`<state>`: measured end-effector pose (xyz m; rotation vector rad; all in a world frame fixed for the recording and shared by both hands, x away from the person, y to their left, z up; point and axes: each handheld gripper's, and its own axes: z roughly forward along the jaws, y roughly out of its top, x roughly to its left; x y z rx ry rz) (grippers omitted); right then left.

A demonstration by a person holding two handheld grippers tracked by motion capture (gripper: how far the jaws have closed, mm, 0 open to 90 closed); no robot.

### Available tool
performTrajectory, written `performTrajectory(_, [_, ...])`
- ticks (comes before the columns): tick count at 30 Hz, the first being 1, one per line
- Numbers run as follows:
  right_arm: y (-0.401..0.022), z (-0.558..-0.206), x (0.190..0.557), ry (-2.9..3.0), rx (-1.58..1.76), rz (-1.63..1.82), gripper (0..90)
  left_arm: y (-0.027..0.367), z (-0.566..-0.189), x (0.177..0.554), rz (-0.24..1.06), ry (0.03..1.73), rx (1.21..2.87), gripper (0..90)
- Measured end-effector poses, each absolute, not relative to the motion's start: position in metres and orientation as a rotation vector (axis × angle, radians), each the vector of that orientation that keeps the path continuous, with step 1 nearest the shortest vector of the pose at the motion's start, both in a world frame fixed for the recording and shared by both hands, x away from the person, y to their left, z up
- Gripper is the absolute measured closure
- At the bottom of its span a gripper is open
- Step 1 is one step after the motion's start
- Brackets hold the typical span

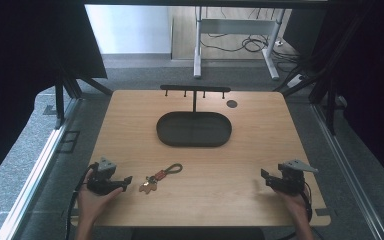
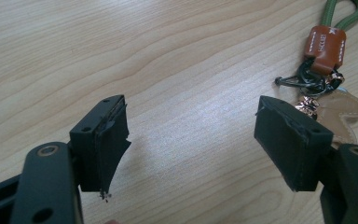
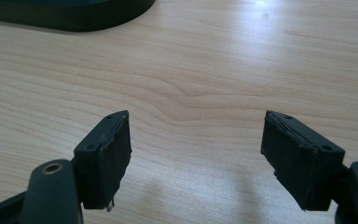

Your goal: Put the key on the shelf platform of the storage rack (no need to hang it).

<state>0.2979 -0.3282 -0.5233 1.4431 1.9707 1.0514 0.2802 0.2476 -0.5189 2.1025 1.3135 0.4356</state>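
A keychain [image 1: 159, 177] lies on the wooden table near its front left: a green cord loop, a brown leather band [image 2: 325, 44], a metal ring and a tan tag [image 2: 342, 114]. My left gripper [image 1: 126, 181] sits just left of it, open, with nothing between its jaws; the keychain lies beyond its right jaw in the left gripper view. My right gripper [image 1: 263, 176] rests near the front right, open over bare wood. A black oval tray [image 1: 194, 129] with a T-shaped hook stand [image 1: 195, 90] is at the centre back.
A small dark round disc [image 1: 232, 103] sits on the table at the back right of the stand. The tray's rim [image 3: 70, 18] shows at the top left of the right gripper view. Metal frame rails run along both table sides.
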Motion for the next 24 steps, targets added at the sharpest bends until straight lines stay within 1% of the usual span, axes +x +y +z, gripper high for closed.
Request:
performTrajectory(8, [-0.326, -0.523, 0.295, 1.969, 1.431, 1.063, 24.5, 0.248, -0.514, 0.277, 0.441, 1.296, 2.089, 25.1])
performTrajectory(15, [-0.315, -0.521, 0.294, 1.966, 1.41, 1.079, 24.8, 0.249, -0.505, 0.267, 0.438, 1.256, 2.086, 25.4])
performTrajectory(20, [-0.309, -0.522, 0.292, 1.992, 1.386, 1.101, 24.8, 0.25, -0.503, 0.269, 0.43, 1.266, 2.071, 25.3])
performTrajectory(24, [-0.313, -0.526, 0.287, 2.0, 1.386, 1.131, 25.8, 0.251, -0.498, 0.269, 0.415, 1.26, 2.064, 23.7])
